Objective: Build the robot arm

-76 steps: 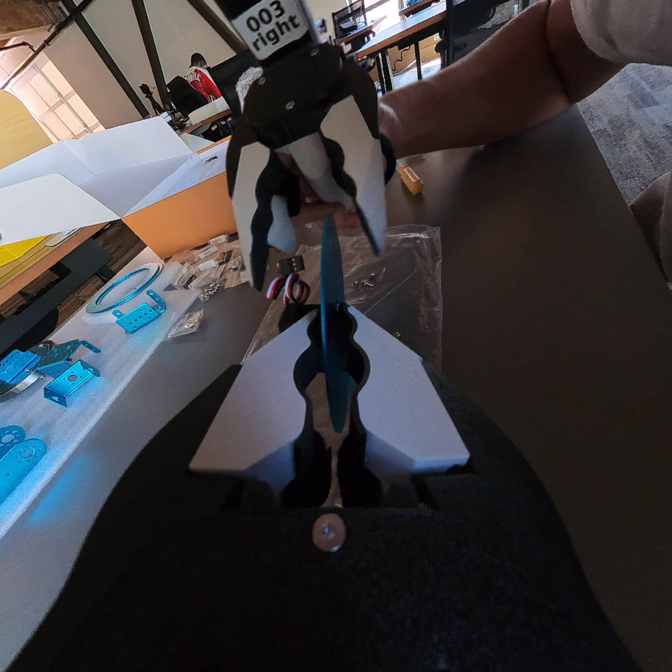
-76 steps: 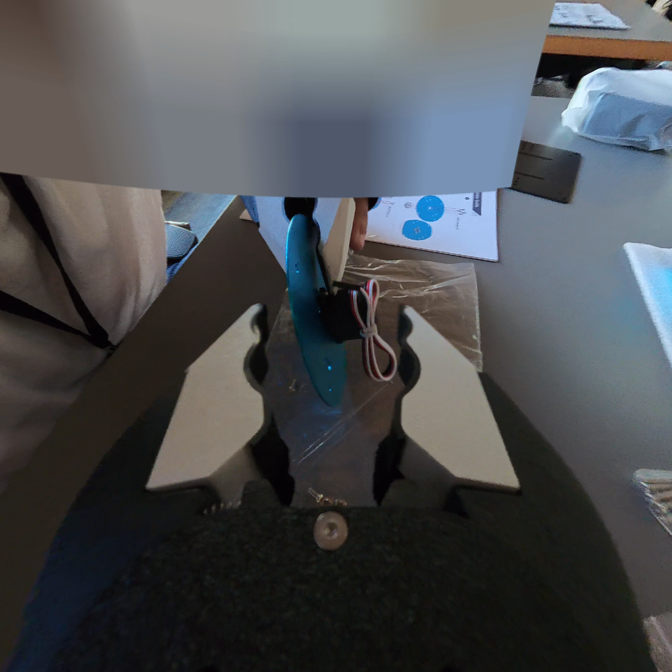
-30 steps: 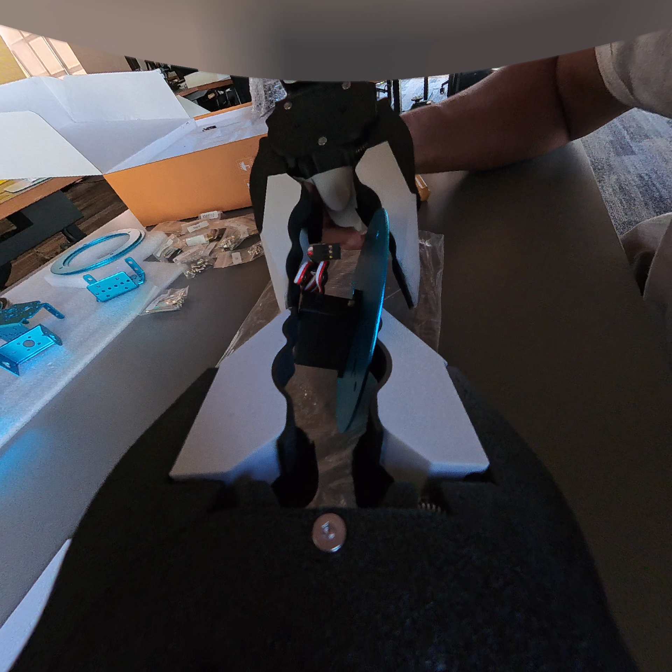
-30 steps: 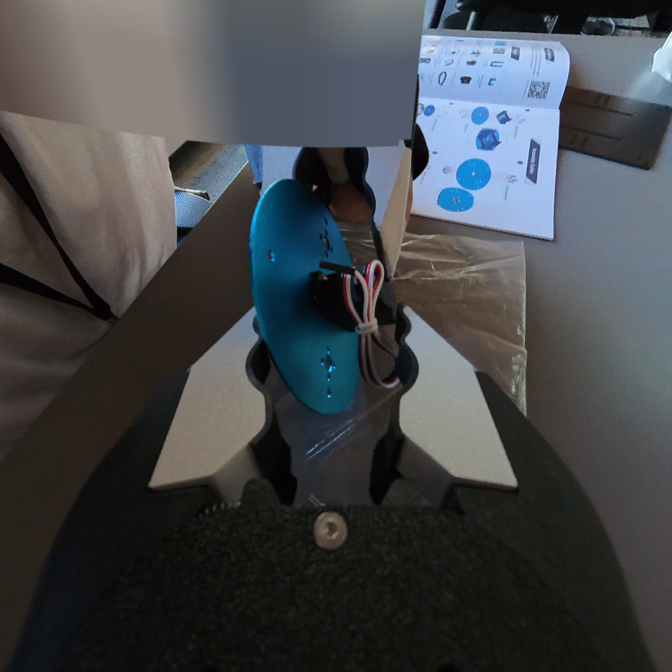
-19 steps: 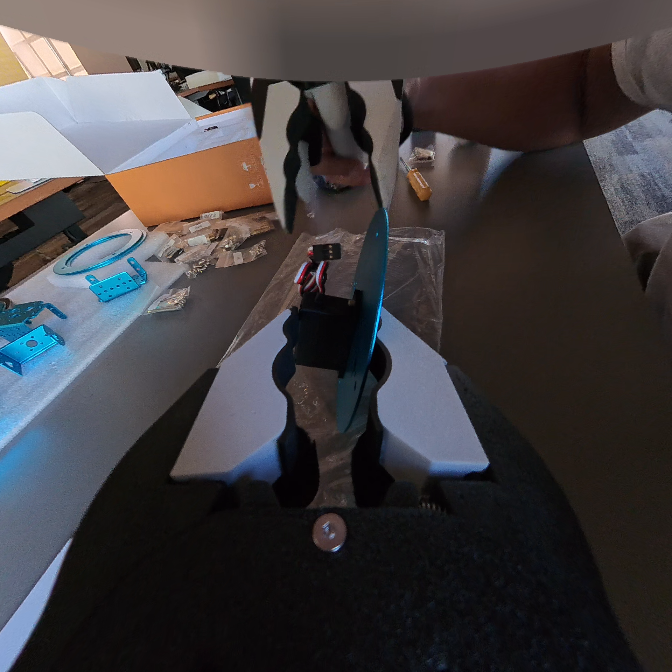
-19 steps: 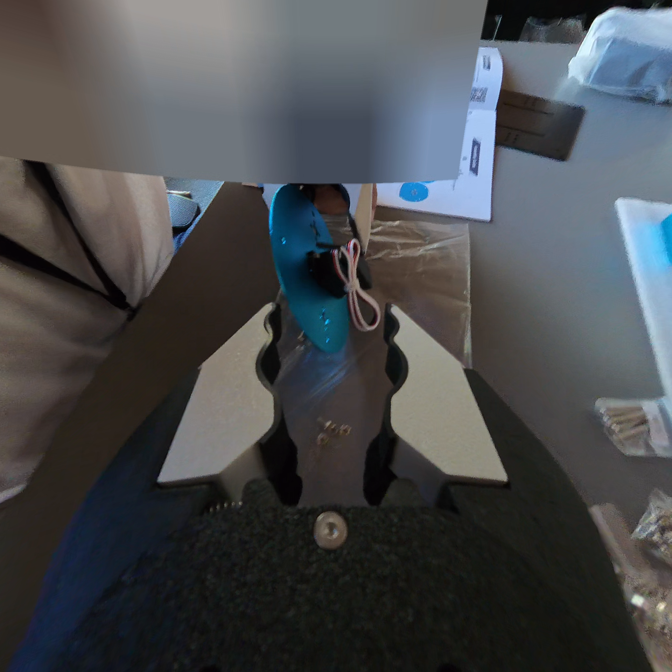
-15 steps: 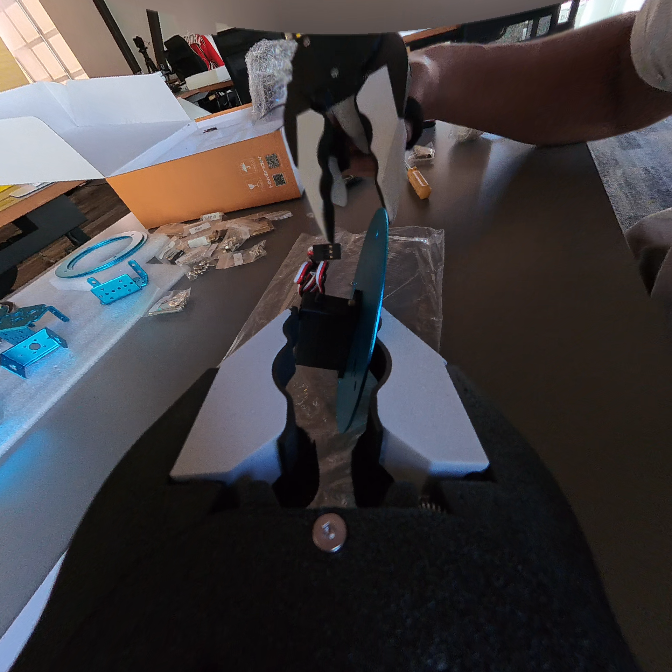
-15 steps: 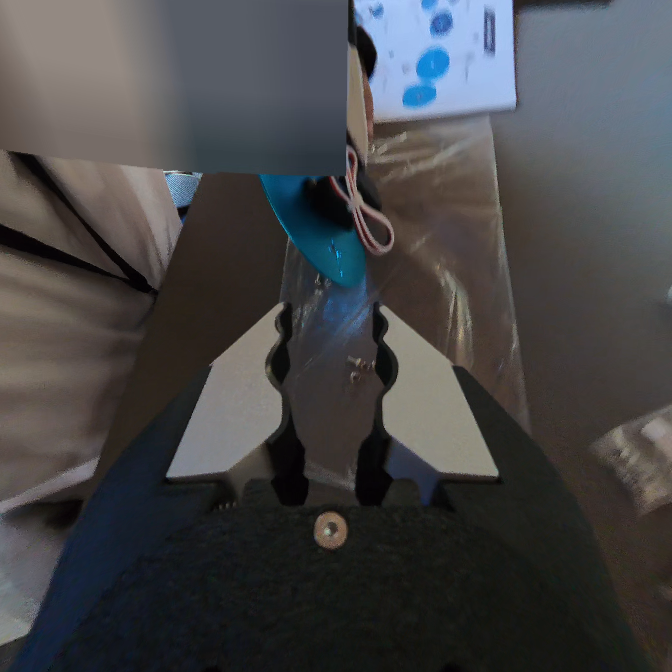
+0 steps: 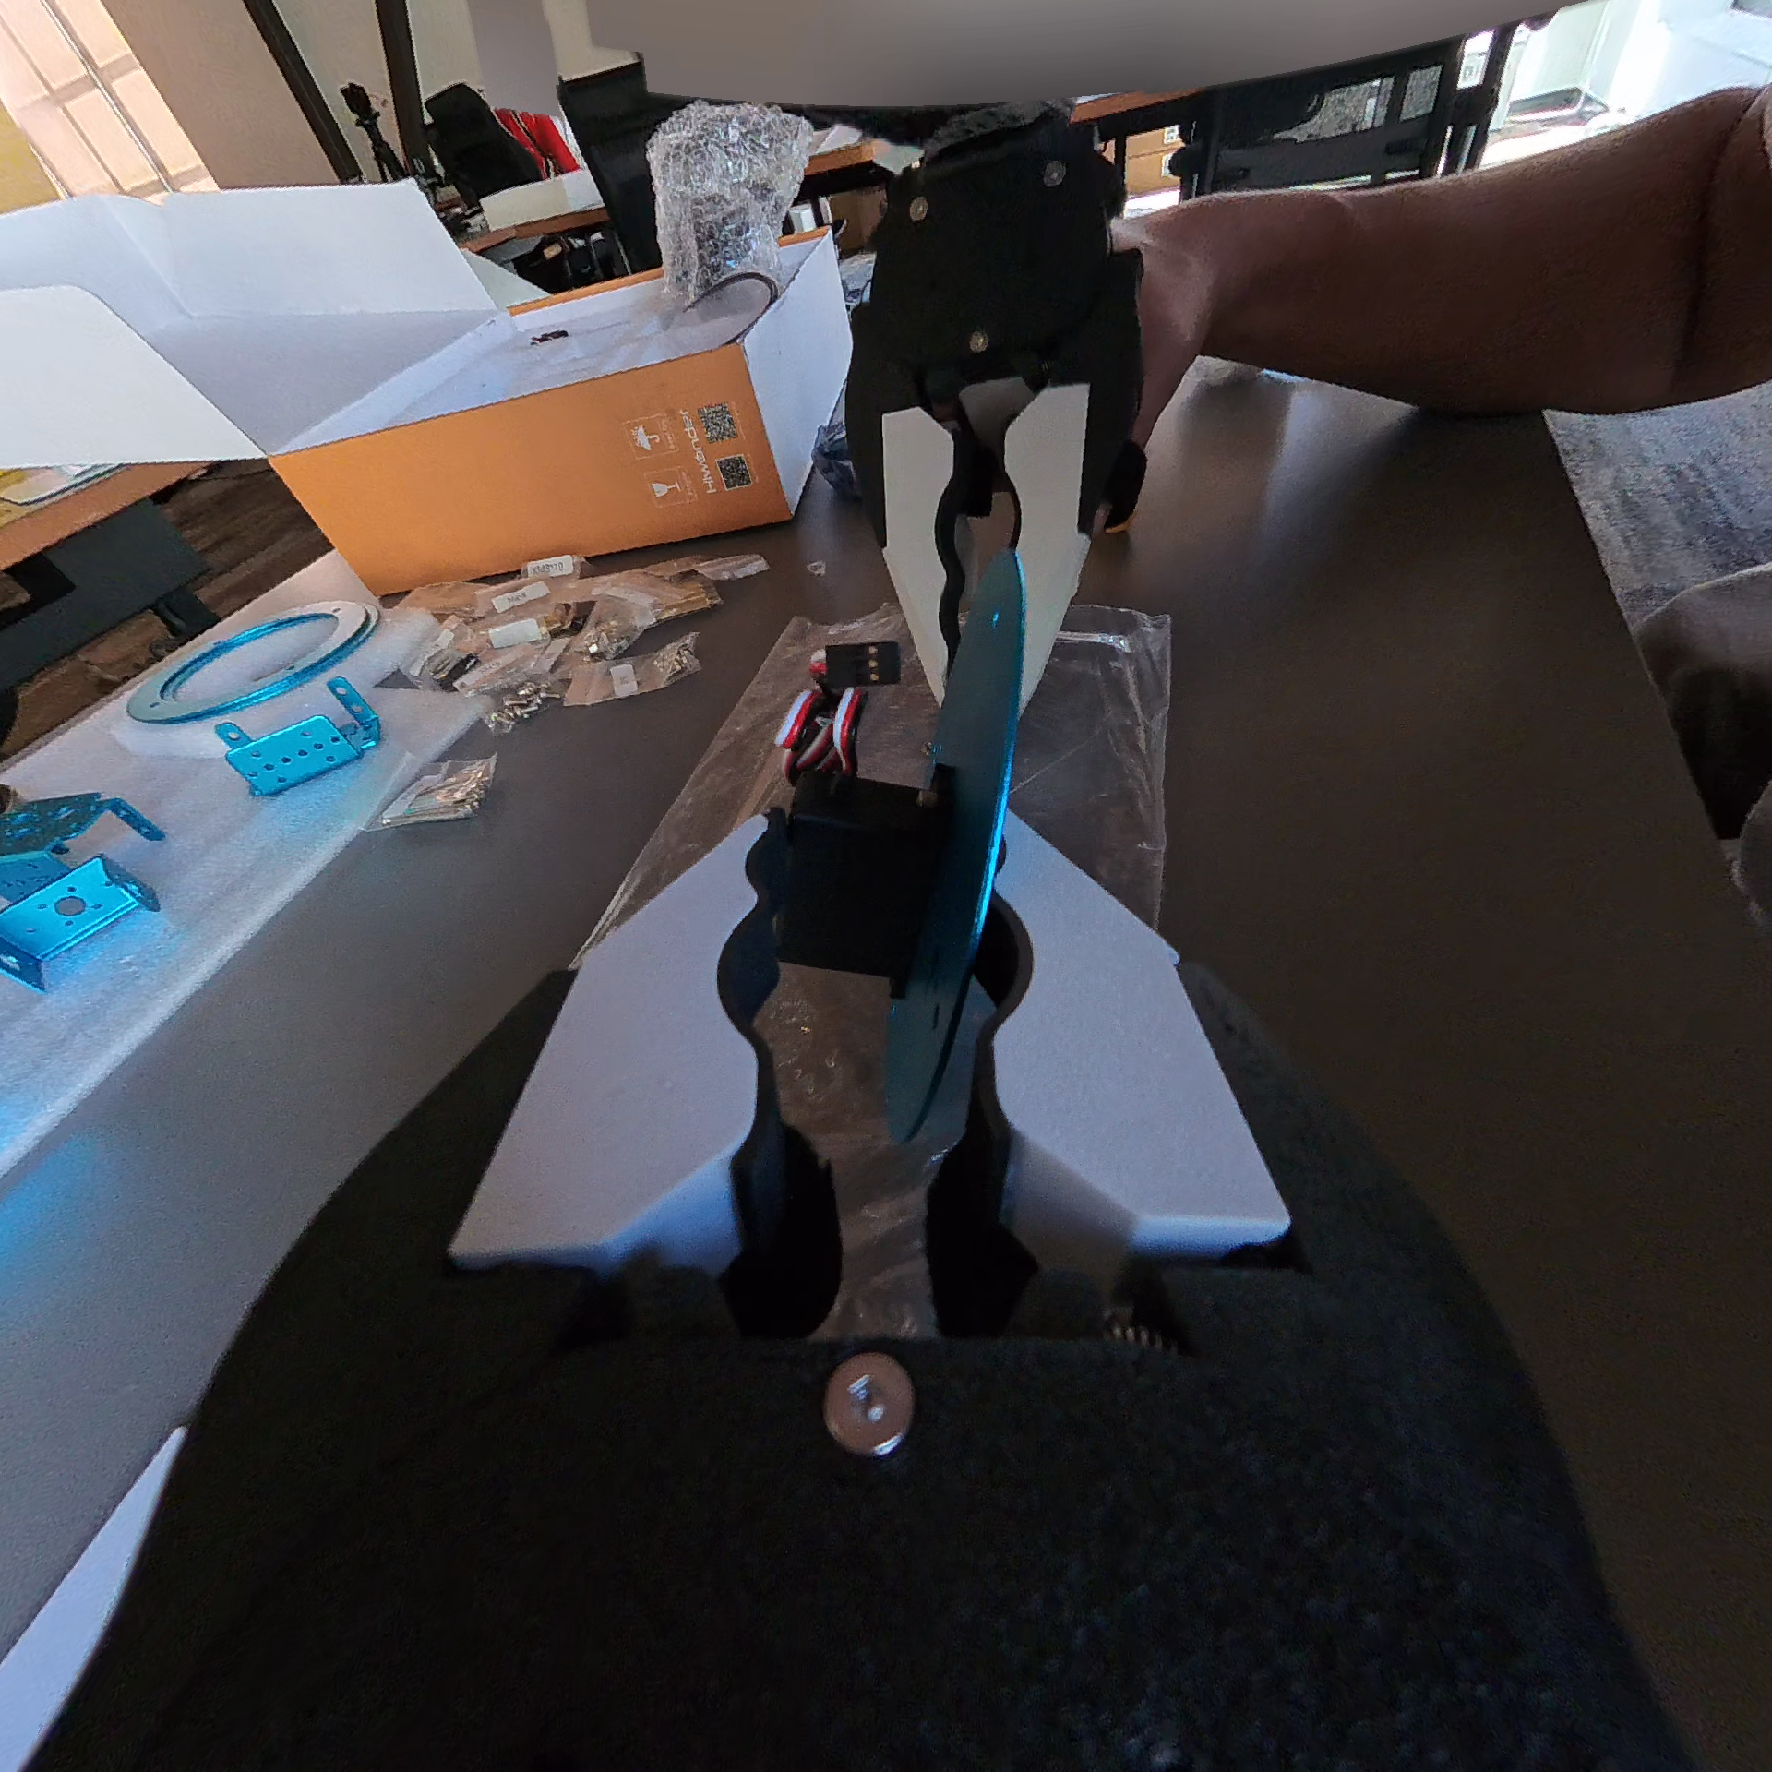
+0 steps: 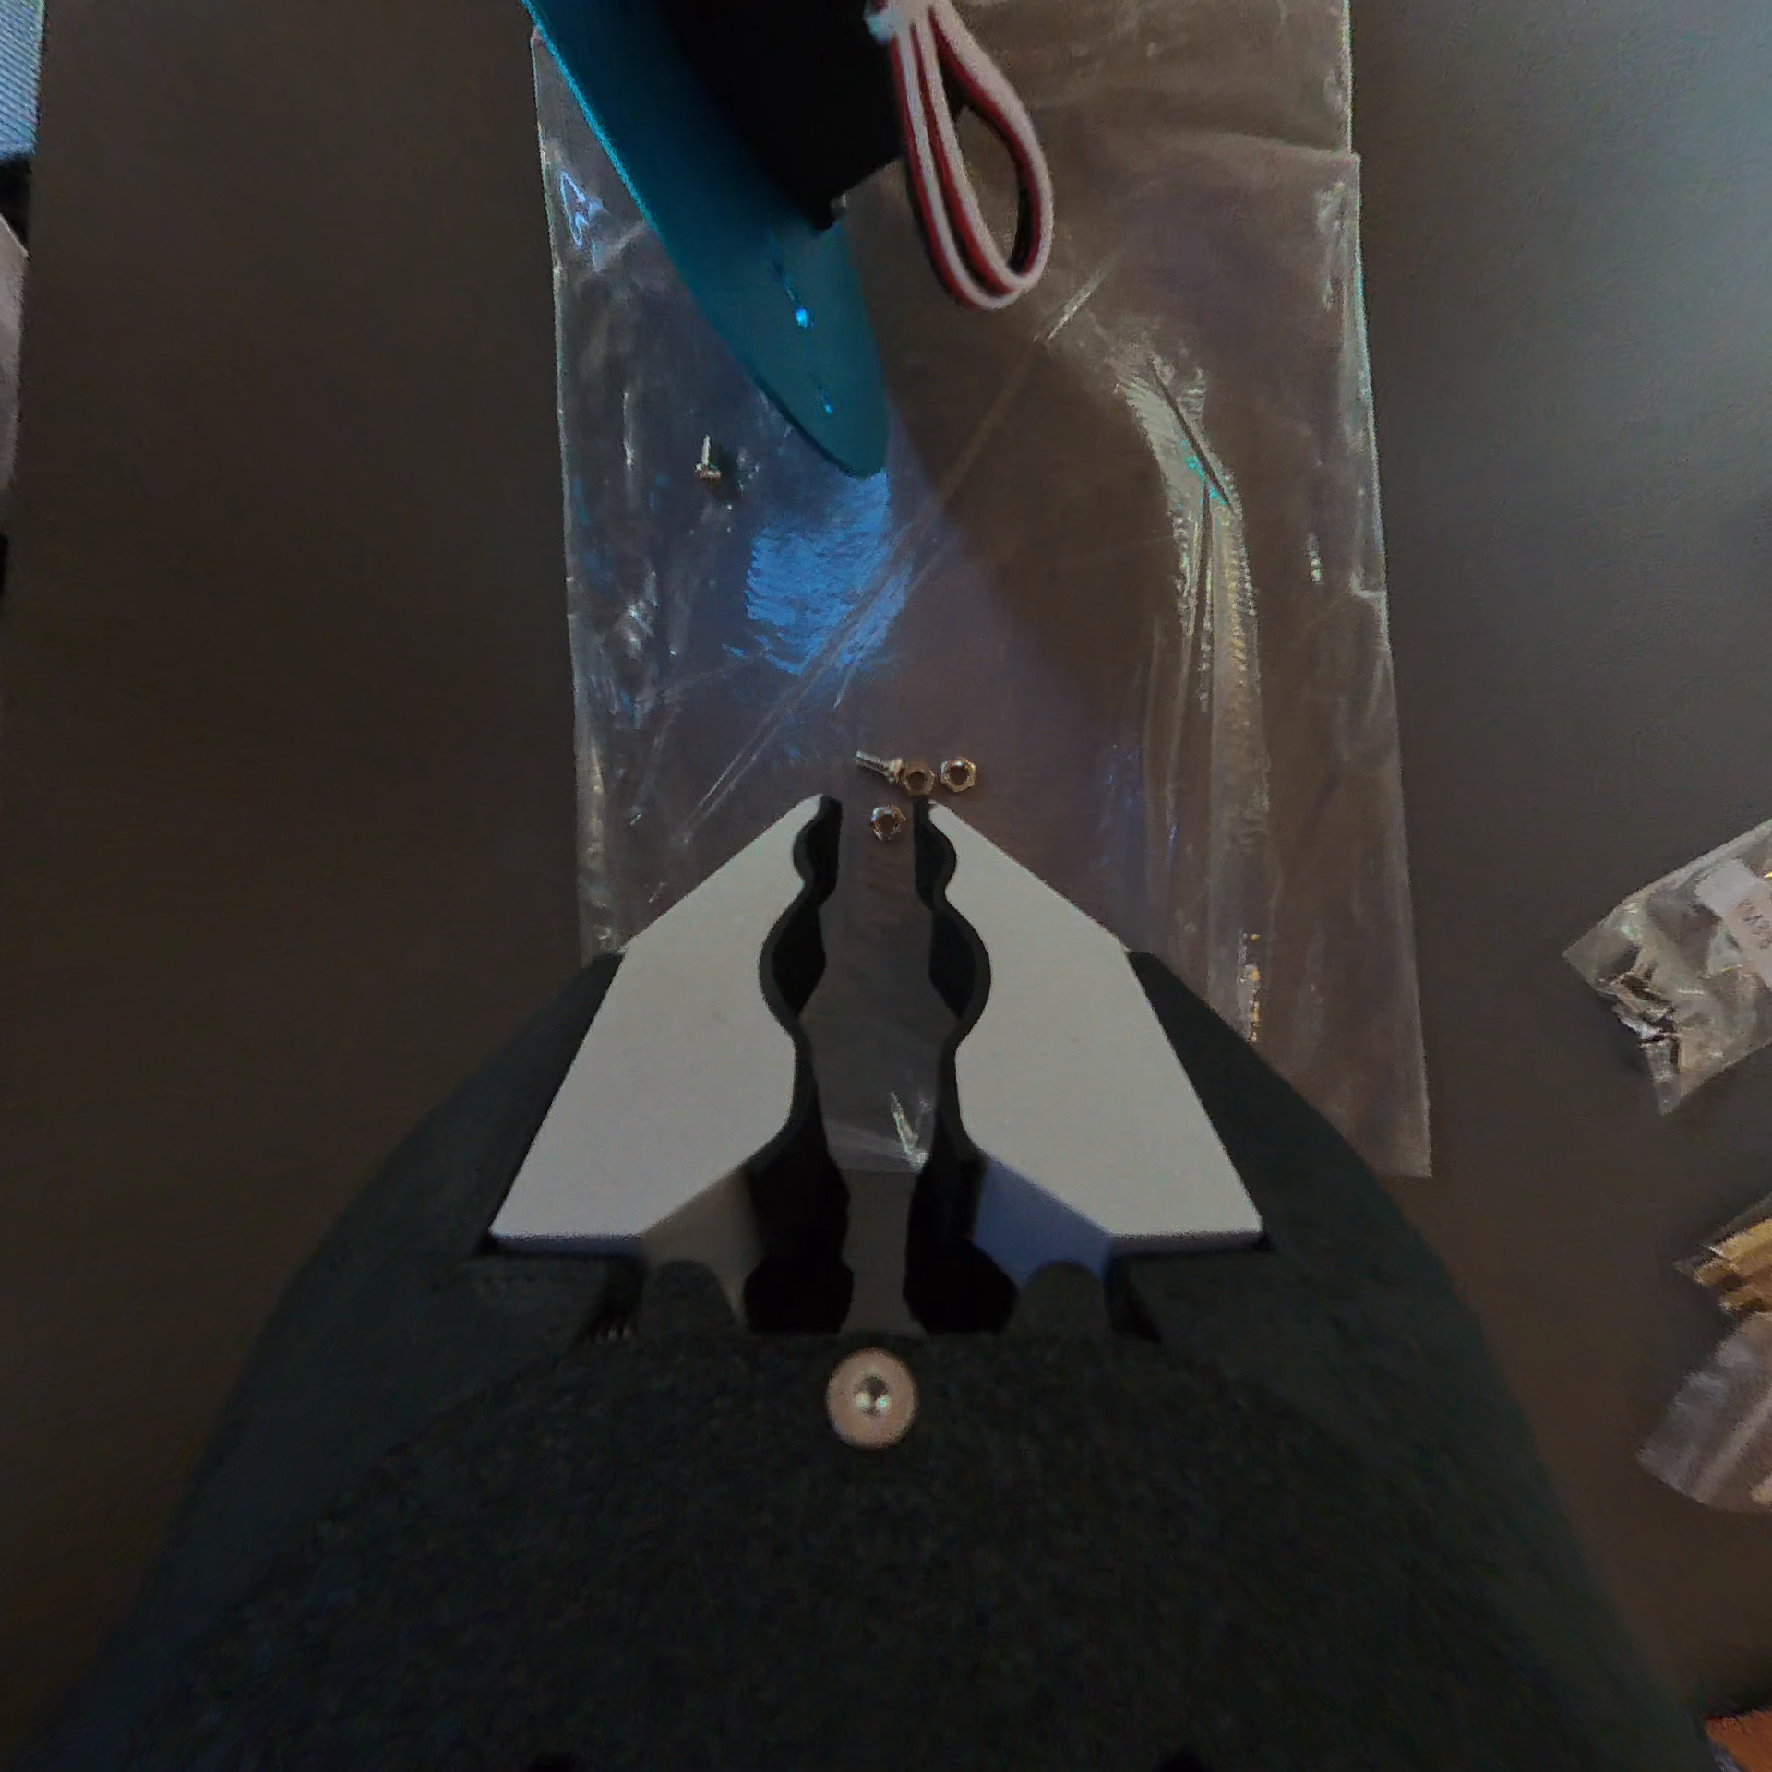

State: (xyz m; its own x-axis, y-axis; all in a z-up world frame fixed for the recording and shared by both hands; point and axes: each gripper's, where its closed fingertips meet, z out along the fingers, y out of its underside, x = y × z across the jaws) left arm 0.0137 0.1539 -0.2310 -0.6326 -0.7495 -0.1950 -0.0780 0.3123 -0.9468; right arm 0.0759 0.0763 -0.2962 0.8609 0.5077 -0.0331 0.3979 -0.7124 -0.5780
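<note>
My left gripper [image 9: 892, 829] is shut on a blue metal disc [image 9: 968, 825] with a black servo [image 9: 853, 873] fixed to its left face, and holds them upright above a clear plastic bag [image 9: 1093, 748]. The servo's red, white and black wire [image 9: 825, 729] loops up behind it. My right gripper [image 10: 871, 810] points down at the bag [image 10: 1103, 623] with its jaws narrowly apart. One of three small nuts [image 10: 887, 823] lies between its tips, and a screw [image 10: 877, 760] lies just beyond. It holds nothing. The disc's edge [image 10: 767, 240] hangs beyond it. Its white fingers [image 9: 911, 518] show behind the disc.
An open orange and white box [image 9: 537, 460] with bubble wrap [image 9: 719, 182] stands at the back left. Small hardware bags [image 9: 575, 642] lie before it. A blue ring [image 9: 259, 652] and blue brackets [image 9: 297, 748] lie on white foam at left. More bags [image 10: 1678, 959] lie right. A person's forearm [image 9: 1390, 307] reaches in. One gripper's finger ends stand about 12 cm off the other's.
My right gripper has drawn back from the disc, tipped down over the bag and narrowed its jaws around a nut. My left gripper keeps its hold on the disc and servo.
</note>
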